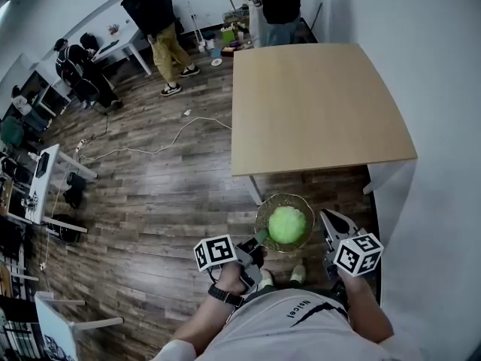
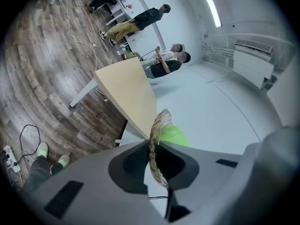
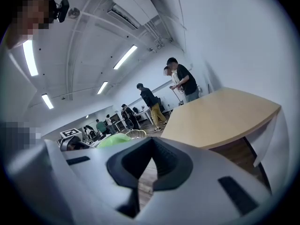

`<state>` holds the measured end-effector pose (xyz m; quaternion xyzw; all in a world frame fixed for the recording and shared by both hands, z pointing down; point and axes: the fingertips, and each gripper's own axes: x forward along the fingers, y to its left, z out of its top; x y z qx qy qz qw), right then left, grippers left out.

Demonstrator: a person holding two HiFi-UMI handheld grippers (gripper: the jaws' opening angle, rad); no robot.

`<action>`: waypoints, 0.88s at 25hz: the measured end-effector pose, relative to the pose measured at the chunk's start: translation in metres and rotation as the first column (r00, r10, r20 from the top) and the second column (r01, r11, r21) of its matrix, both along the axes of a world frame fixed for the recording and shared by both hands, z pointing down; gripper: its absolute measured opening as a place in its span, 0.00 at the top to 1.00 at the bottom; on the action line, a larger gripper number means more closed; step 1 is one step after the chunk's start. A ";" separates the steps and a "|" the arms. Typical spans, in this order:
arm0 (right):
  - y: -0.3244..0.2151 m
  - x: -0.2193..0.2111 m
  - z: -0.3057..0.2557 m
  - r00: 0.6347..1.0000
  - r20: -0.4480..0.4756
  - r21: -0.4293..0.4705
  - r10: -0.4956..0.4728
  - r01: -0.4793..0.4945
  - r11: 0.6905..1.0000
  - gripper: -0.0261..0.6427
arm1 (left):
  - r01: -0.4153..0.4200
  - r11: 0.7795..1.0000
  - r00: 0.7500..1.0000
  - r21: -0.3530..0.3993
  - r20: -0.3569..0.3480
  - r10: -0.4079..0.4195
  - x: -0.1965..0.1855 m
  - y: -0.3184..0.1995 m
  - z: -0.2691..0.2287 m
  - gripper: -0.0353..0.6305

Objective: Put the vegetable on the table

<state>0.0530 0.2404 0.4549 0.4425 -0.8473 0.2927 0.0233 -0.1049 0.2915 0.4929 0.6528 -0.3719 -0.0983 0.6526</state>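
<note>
Wood-plank flooring fills a big open room, and a pale wooden table stands against the white wall.

On the near side of that table, the left gripper is clamped on the rim of a glass bowl. In the left gripper view its jaws pinch the rim, with the bowl seen edge-on between the pads. The green vegetable, a round leafy head, sits inside the bowl and bulges past the rim. Bowl and vegetable hang in the air above the floor, just off the table's near edge and close to its near left leg; neither touches the tabletop.

The right gripper is just beside the bowl, on the side towards the wall, and also short of the table's near edge. Its jaws stand apart with nothing between them; in the right gripper view a strip of floor shows through the gap, and the vegetable peeks over the gripper's body on the left, with the table ahead on the right.

Behind the grippers are their marker cubes, left and right.

A white cable trails over the floor off the table's left side. Beyond the table's far edge stands a person in a black shirt, and farther left a person in mustard trousers.
</note>
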 end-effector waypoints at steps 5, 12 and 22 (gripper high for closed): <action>-0.005 0.010 -0.003 1.000 0.008 0.014 0.008 -0.008 1.000 0.94 | 0.007 1.000 1.000 0.007 0.000 -0.007 0.005 -0.008 -0.002 0.88; -0.012 0.031 -0.003 1.000 0.014 0.032 0.008 -0.009 0.999 0.94 | 0.021 1.000 1.000 0.020 0.006 -0.021 0.021 -0.020 -0.002 0.88; -0.025 0.056 -0.003 1.000 0.006 0.045 -0.007 0.007 0.999 0.94 | 0.048 0.999 0.999 0.007 0.005 -0.048 0.046 -0.036 0.000 0.88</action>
